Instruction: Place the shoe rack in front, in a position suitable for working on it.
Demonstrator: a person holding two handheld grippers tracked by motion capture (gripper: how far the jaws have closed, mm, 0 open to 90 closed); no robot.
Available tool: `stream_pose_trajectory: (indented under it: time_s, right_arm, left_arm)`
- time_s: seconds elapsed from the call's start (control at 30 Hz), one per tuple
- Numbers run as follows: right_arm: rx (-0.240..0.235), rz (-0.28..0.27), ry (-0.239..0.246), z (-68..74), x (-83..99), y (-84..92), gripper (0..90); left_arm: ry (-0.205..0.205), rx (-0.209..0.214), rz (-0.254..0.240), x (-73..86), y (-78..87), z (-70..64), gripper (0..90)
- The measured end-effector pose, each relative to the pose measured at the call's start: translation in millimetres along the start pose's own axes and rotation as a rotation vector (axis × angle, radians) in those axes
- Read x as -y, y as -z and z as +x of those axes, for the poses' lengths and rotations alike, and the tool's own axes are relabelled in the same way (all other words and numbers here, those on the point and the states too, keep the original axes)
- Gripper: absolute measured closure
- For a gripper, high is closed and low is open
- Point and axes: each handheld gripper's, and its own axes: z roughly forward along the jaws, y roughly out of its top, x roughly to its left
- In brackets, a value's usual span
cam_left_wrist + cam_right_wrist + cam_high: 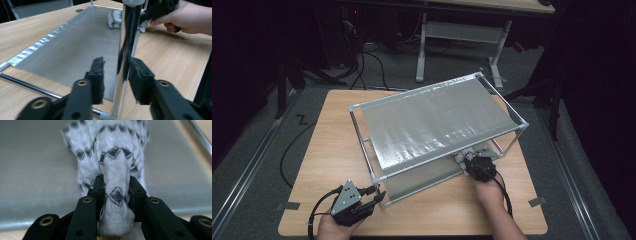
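A metal-tube rack with two grey fabric shelves stands on the wooden table. My left gripper is at the rack's near-left corner. Its jaws stand on either side of the shiny upright post; one pad is against the post and a gap shows at the other. Under the top shelf's near-right edge, my right gripper is shut on a white cloth with black zigzag pattern. The cloth's far part rests on the lower shelf. The left gripper view shows the same cloth and the right hand.
The rack sits askew across the table's middle, its top shelf covering most of the lower one. Bare wood lies along the near edge and at the left. A table hole shows beyond the rack. Desk legs and cables stand behind.
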Motion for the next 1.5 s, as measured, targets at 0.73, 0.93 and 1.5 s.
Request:
stream_pose_trajectory:
  time_s: [0.73, 0.93, 1.5]
  right_arm:
    - [-0.196, -0.156, 0.097, 81.5, 1.8, 39.9, 70.7]
    - [-0.29, -0.12, 0.175, 138.2, -3.4, 34.2, 70.9]
    - [-0.476, -0.103, 0.23, 189.9, -1.4, 29.7, 45.2]
  left_arm:
    - [-0.029, 0.061, 0.026, -1.7, 3.4, -6.0, 80.8]
    - [-0.032, 0.06, 0.028, -1.7, 3.6, -6.5, 80.9]
    - [-0.03, 0.054, 0.024, -0.3, 5.5, -6.3, 80.8]
